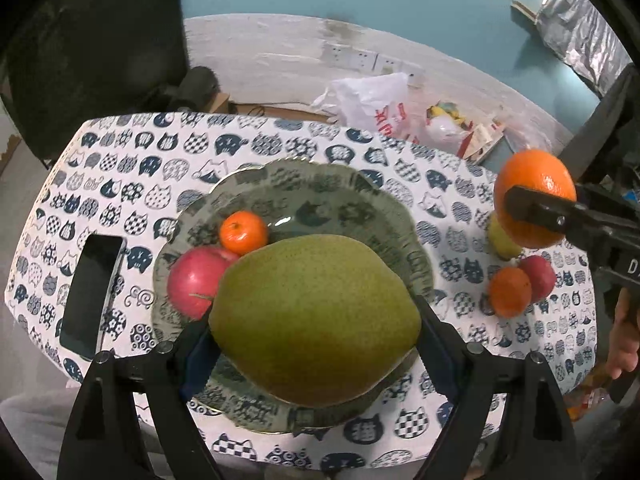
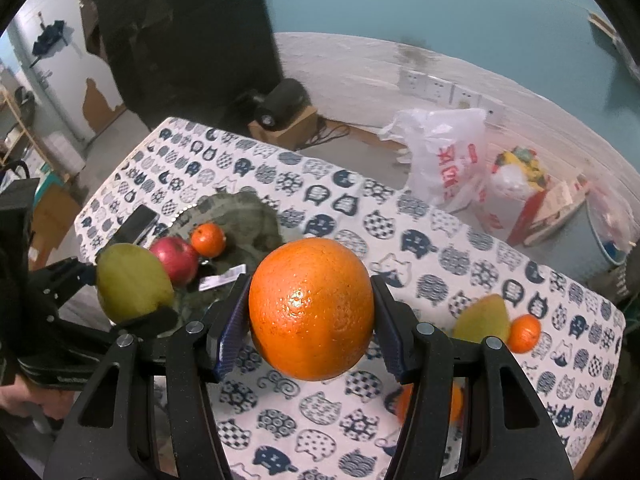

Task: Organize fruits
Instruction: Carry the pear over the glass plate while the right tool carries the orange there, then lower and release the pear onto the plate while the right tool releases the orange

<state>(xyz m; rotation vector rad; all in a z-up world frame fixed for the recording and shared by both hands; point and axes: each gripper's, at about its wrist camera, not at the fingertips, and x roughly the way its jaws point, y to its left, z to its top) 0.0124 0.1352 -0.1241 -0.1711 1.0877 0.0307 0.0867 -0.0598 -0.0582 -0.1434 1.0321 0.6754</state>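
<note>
Two grippers carrying fruit | left gripper (image 1: 316,320) clamping pear (image 1: 314,316) over plate (image 1: 360,188) | right gripper (image 2: 310,316) clamping orange (image 2: 311,308) over bare cloth (image 2: 460,240) | plate holding apple (image 1: 196,280), mandarin (image 1: 243,231) | phone (image 1: 90,296) lying beside plate's left rim.

Right gripper (image 2: 311,312) clamps a large orange (image 2: 311,309) above the cat-print tablecloth (image 2: 440,248). Left gripper (image 2: 132,292) holds a green pear (image 2: 134,284) over the plate (image 2: 248,216), which carries a red apple (image 2: 176,258) and small mandarin (image 2: 207,239). Beside the right finger (image 2: 390,332), possibly another pear (image 2: 484,320) and mandarin (image 2: 525,333); blurred.
</note>
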